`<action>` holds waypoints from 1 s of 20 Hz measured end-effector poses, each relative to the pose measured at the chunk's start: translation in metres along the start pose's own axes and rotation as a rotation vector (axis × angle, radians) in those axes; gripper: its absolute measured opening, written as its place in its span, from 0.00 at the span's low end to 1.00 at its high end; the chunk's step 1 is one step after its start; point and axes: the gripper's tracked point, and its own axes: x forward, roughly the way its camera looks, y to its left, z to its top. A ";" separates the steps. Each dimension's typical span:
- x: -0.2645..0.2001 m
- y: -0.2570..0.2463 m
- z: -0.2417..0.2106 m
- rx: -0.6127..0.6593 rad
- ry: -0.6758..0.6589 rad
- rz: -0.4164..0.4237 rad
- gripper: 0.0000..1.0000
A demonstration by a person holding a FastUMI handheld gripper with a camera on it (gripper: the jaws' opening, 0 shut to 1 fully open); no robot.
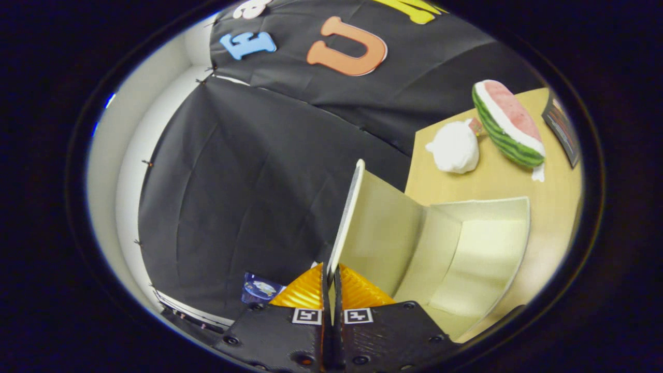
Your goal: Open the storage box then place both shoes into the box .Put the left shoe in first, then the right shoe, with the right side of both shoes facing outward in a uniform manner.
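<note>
Hand-held gripper (330, 282) pinches thin lid edge (346, 217) (flat, rigid); smooth storage box (466, 254) open.

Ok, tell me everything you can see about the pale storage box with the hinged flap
The pale cream storage box lies open on the light wooden table, its smooth, plastic-looking inside empty. Its thin flat lid is swung up, seen nearly edge-on, and the gripper is shut on the lid's lower edge, both fingers pressing it. Beyond the box lie a white plush toy and a watermelon-slice toy, apart from it.
</note>
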 end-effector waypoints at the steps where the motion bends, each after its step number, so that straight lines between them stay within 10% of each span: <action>1: 0.015 0.009 0.004 -0.021 0.009 -0.009 0.03; 6: 0.072 0.033 0.014 -0.127 0.021 -0.074 0.13; 14: 0.064 0.023 0.016 -0.272 0.023 -0.155 0.85; 20: -0.013 -0.069 0.025 -0.314 0.006 -0.335 0.86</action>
